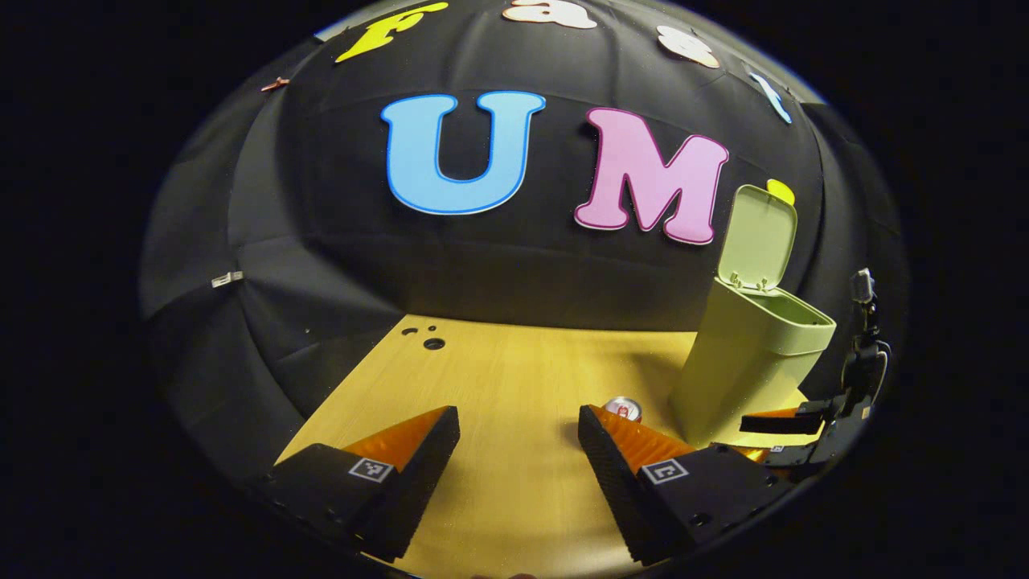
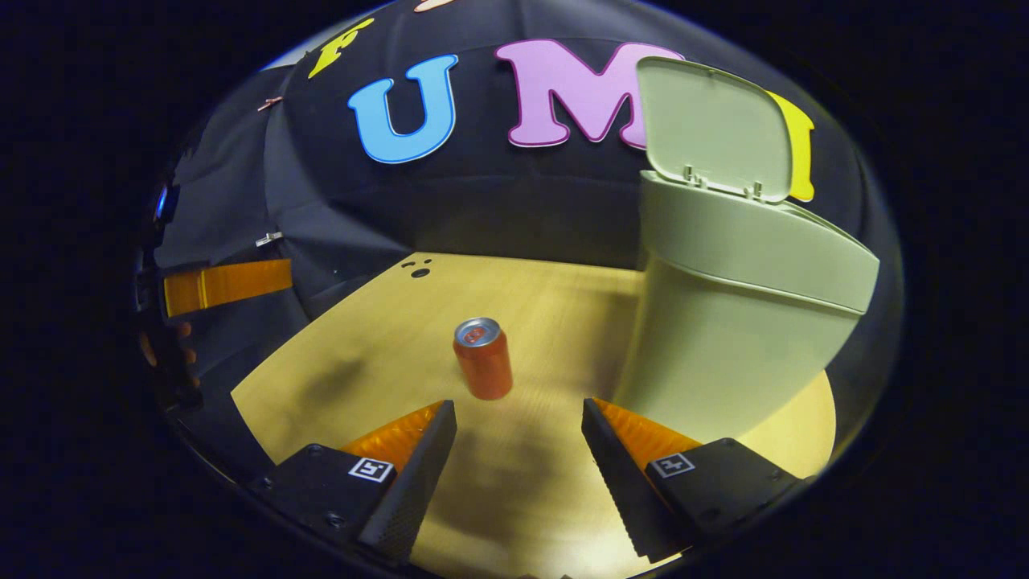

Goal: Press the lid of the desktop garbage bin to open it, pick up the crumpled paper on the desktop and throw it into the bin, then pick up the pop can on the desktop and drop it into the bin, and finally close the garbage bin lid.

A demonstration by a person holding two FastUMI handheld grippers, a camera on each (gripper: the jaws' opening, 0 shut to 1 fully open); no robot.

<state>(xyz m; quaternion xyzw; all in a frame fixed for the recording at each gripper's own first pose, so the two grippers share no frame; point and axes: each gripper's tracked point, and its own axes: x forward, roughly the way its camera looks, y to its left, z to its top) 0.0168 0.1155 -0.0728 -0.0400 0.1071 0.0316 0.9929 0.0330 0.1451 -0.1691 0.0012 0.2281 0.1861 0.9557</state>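
We hold both grippers spread and empty: right gripper (image 2: pixel 518 438) faces the upright pop can (image 2: pixel 483 359) at twelve o'clock, bin (image 2: pixel 723 338) at two, lid (image 2: pixel 711 129) raised; left gripper (image 1: pixel 518 446) idles.

- Lighting: even and moderate in both views; the pale wooden tabletop (image 2: pixel 386 354) is the brightest surface, the black cloth backdrop (image 1: pixel 498 273) stays dim.
- Shadows: soft dark patches lie on the tabletop at lower centre and centre left of the right gripper view.
- Glare: slight sheen on the silver top of the red metal pop can (image 2: pixel 483 358).
- Distortion: strong fisheye bending; the pale green plastic bin (image 2: pixel 723 338) bulges at right.
- Focus: centre sharp, edges soften slightly.
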